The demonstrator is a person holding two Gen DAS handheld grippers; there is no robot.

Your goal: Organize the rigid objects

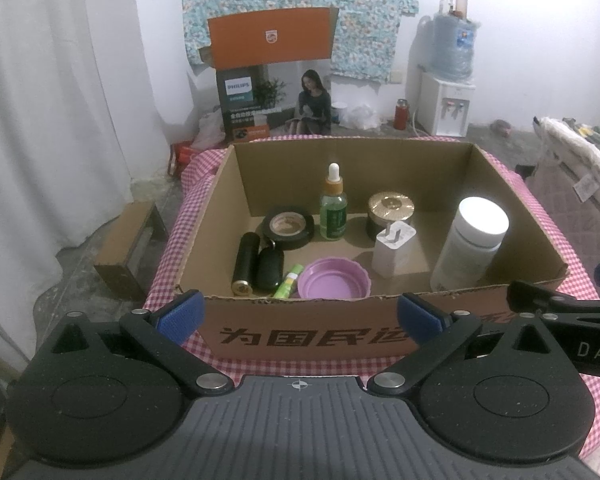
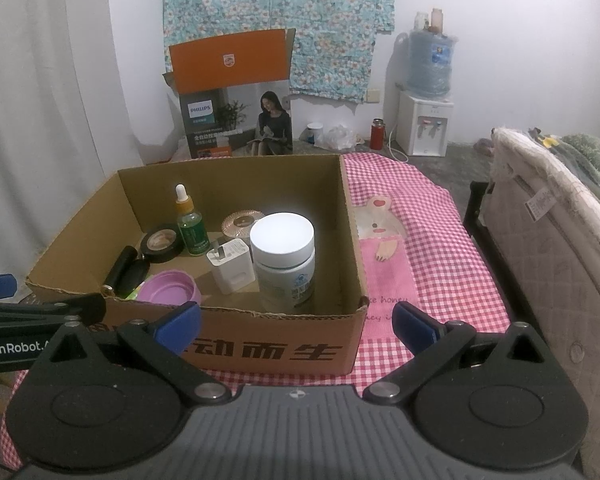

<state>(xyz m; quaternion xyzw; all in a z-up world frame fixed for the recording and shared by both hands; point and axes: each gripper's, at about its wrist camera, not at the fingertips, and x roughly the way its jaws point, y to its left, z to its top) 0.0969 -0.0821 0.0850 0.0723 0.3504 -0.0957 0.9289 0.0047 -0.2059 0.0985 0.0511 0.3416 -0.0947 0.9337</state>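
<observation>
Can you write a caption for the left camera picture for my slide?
Open left gripper faces a cardboard box holding a white bottle, purple lid and dropper bottle.

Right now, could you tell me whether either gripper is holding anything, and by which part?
Nothing is held. The left gripper and right gripper are both open and empty, just short of the cardboard box.

Setting: a home bedroom. Indicators: mattress (image 2: pixel 556 216), water dispenser (image 2: pixel 426 122), curtain (image 1: pixel 52 100), floral cloth (image 2: pixel 280 20) on the wall.

Cardboard box (image 2: pixel 236 344) of items, checkered cloth (image 2: pixel 440 272)
</observation>
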